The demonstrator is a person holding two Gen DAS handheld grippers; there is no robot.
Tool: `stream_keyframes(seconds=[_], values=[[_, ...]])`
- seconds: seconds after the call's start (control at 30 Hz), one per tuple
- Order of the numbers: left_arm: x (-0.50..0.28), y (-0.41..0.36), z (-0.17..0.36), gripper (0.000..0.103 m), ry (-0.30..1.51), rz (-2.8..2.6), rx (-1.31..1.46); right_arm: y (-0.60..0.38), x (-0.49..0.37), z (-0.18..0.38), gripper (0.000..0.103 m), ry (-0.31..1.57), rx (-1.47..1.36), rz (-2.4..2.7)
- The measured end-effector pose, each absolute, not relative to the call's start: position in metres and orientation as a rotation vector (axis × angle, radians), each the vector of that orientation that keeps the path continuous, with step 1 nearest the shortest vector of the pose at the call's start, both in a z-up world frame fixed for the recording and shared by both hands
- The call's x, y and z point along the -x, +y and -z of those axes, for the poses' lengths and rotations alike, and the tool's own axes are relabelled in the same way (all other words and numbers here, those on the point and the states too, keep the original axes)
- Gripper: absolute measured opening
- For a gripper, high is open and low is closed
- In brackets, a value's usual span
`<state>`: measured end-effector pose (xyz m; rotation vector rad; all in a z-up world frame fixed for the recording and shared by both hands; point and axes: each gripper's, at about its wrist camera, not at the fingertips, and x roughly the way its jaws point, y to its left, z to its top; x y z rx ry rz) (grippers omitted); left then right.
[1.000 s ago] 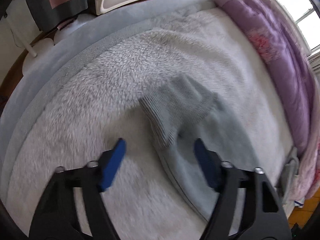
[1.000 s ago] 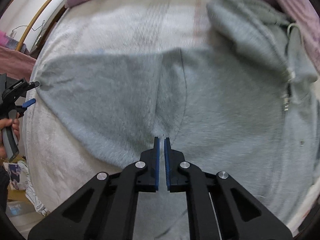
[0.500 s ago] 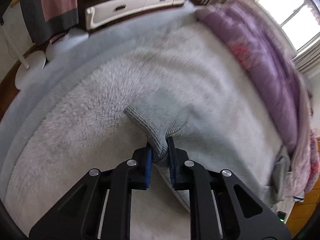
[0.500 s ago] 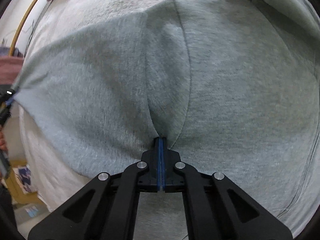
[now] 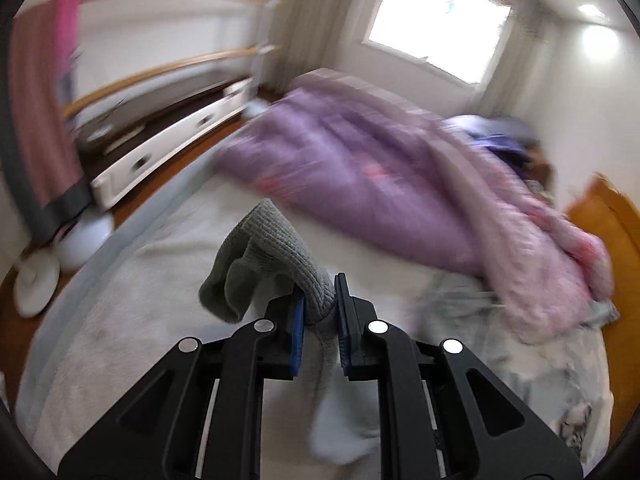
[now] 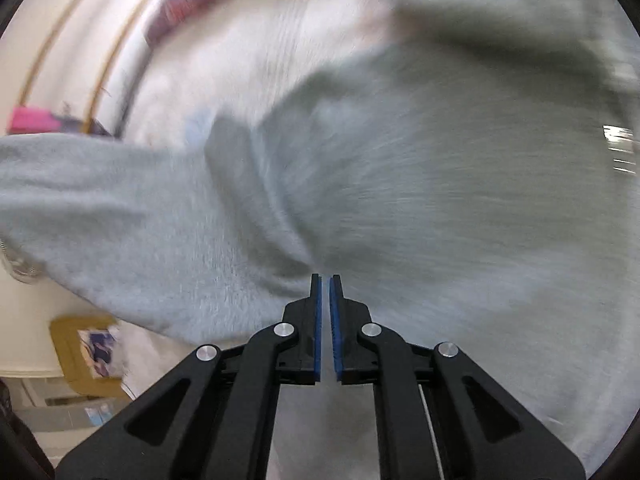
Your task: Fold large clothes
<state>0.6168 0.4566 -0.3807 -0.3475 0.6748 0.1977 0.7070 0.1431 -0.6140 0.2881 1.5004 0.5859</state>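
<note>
A large grey hoodie [image 6: 420,184] lies spread on the white fluffy bed cover [image 5: 132,308]. My left gripper [image 5: 320,308] is shut on the hoodie's ribbed sleeve cuff [image 5: 264,256] and holds it lifted above the bed; the cuff flops over to the left of the jaws. In the right wrist view the sleeve [image 6: 104,216] stretches off to the left, raised. My right gripper [image 6: 325,286] has its jaws almost together with a thin gap, resting at a fold of the hoodie near the armpit; whether cloth is pinched is unclear.
A purple and pink quilt [image 5: 384,184] is piled along the far side of the bed. A white drawer unit [image 5: 168,152] stands beyond the bed on the left, and an orange wooden headboard [image 5: 608,240] is at the right. A cardboard box [image 6: 88,352] sits on the floor.
My left gripper closed on the sleeve cuff, then lifted it and tilted upward so the room now shows. My right gripper stays on the hoodie fold; its jaws show a slightly wider gap.
</note>
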Motion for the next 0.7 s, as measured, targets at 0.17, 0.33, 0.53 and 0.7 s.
stream_keyframes(seconds=[0.17, 0.33, 0.53, 0.7], values=[[-0.657, 0.314, 0.384, 0.014, 0.696, -0.008, 0.321, 0.005, -0.7, 0.579, 0.006, 1.388, -0.266, -0.503], [-0.693, 0.17, 0.426, 0.014, 0.773, 0.193, 0.238, -0.139, -0.686, 0.546, 0.006, 1.317, -0.186, -0.328], [-0.719, 0.015, 0.494, 0.014, 0.89, 0.416, 0.152, -0.282, -0.673, 0.517, 0.006, 1.229, -0.103, -0.148], [-0.734, -0.054, 0.577, 0.019, 1.115, 0.452, 0.133, -0.368, -0.682, 0.507, 0.01, 1.194, -0.157, -0.065]])
